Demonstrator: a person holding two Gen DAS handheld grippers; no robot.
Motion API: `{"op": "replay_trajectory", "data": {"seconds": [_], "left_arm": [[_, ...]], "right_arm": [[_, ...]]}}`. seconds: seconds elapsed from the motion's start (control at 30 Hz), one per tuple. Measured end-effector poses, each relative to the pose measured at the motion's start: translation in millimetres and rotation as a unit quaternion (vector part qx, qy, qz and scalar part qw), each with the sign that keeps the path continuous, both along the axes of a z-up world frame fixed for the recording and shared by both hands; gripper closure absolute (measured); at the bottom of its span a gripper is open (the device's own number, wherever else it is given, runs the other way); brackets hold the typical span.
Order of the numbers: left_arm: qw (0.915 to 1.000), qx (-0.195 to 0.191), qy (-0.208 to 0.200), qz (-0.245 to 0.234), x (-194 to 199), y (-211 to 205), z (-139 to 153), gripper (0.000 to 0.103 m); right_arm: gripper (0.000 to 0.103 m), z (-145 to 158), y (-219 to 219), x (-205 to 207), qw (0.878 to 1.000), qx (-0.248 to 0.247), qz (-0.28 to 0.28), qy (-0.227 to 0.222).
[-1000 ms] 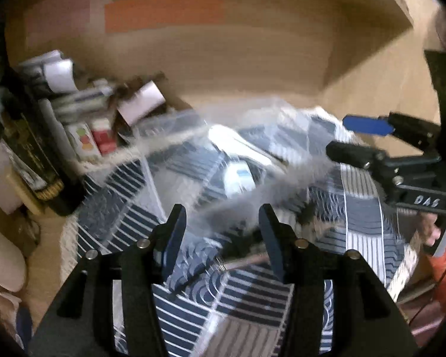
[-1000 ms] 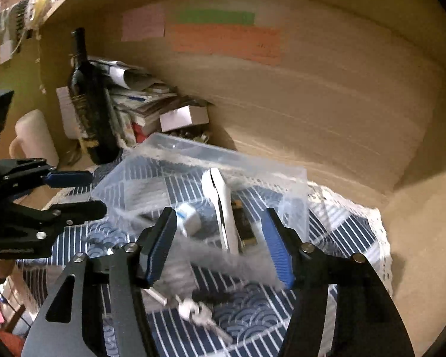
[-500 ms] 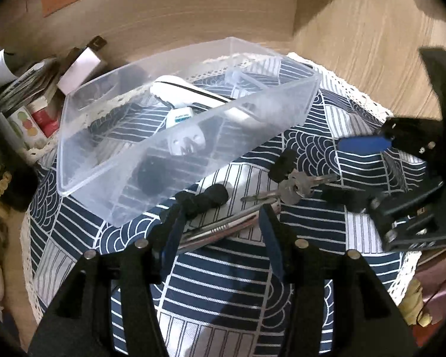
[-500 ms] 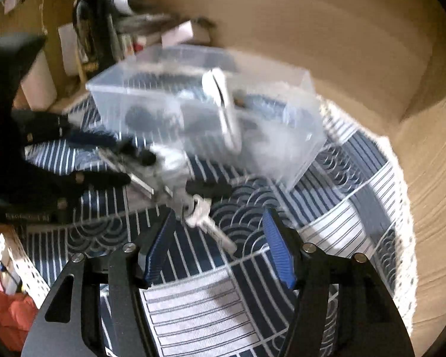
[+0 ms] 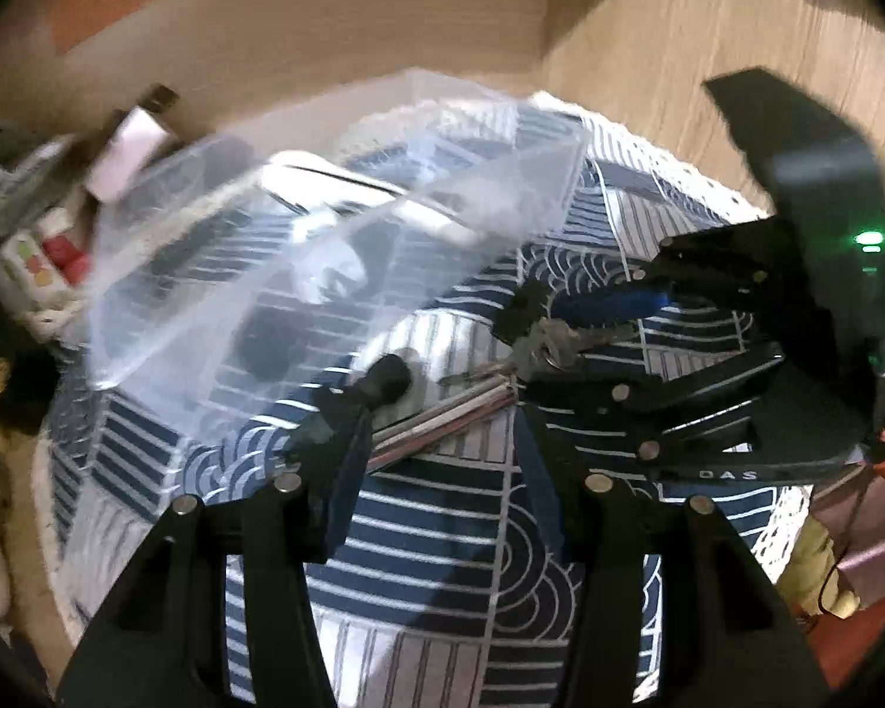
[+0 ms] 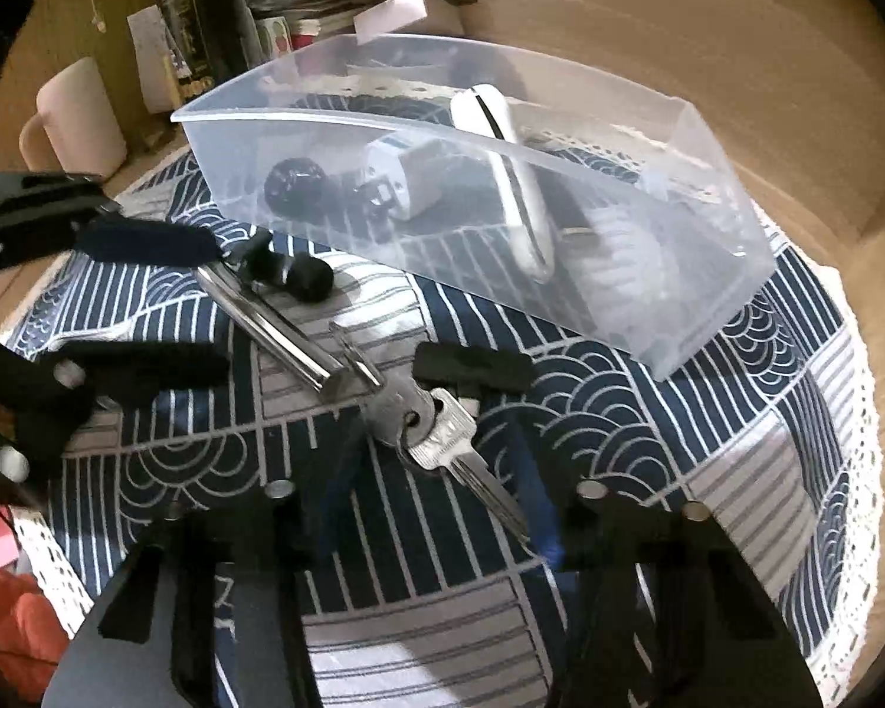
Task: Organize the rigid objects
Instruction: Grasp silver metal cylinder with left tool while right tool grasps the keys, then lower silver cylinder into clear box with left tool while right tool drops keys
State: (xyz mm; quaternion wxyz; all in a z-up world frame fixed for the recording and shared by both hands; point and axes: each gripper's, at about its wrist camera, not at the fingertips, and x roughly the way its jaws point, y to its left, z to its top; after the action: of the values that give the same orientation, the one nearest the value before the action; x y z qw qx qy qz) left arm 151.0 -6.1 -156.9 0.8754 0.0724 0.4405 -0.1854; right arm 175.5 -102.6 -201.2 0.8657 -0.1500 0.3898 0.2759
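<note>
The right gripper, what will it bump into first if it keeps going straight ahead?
Probably the bunch of keys. The right gripper is open, and the keys lie on the patterned cloth right between its fingers. The clear plastic box sits farther on. Depth is hard to judge.

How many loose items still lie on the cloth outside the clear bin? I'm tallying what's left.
3 visible: the key bunch between the right gripper fingers, the metal tool left of it, the black cylinder by the bin. More may be hidden.

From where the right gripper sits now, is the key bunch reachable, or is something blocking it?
Probably yes. The right gripper is open, its jaws either side of the key bunch on the cloth. The clear bin sits behind, and the left gripper is off to the side near the metal tool.
</note>
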Motion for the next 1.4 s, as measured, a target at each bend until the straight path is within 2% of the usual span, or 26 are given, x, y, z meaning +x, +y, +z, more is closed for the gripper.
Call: {"op": "replay_trajectory", "data": {"seconds": [0.1,0.2,0.47,0.53,0.67,0.8,1.0,1.27,1.33,1.4], "left_arm": [[0.9999,-0.006,0.013,0.000,11,1,-6,0.053],[0.9968,-0.042,0.068,0.003,19,9,-17,0.057],[0.9993,-0.003,0.035,0.016,-19,3,-15,0.079],[0.9995,0.006,0.026,0.019,-24,1,-16,0.088],[0.9994,0.010,0.017,0.029,-29,3,-14,0.088],[0.9992,0.001,0.002,0.039,-35,7,-7,0.088],[0.9973,-0.010,-0.035,0.064,-45,15,11,0.088],[0.9942,-0.030,-0.062,0.082,-47,26,33,0.088],[0.9936,-0.033,-0.065,0.086,-44,26,34,0.088],[0.9930,-0.034,-0.069,0.089,-43,27,36,0.088]], "right_arm": [[0.076,0,-1,-5,1.000,0.000,-0.003,-0.005],[0.082,-1,-7,-10,1.000,0.001,-0.010,-0.008],[0.091,-1,-16,-25,1.000,0.007,-0.006,-0.002],[0.091,-4,-14,-29,1.000,-0.003,-0.004,-0.001],[0.086,-5,-9,-31,1.000,-0.019,-0.010,-0.014],[0.067,-5,-8,-17,1.000,-0.011,-0.023,-0.007],[0.061,-6,-6,-7,0.999,0.026,-0.022,0.017],[0.060,-7,5,-4,0.999,0.034,-0.019,0.023],[0.072,-7,4,-6,0.999,0.032,-0.025,0.014],[0.072,-7,1,-6,0.999,0.042,-0.029,0.016]]}}
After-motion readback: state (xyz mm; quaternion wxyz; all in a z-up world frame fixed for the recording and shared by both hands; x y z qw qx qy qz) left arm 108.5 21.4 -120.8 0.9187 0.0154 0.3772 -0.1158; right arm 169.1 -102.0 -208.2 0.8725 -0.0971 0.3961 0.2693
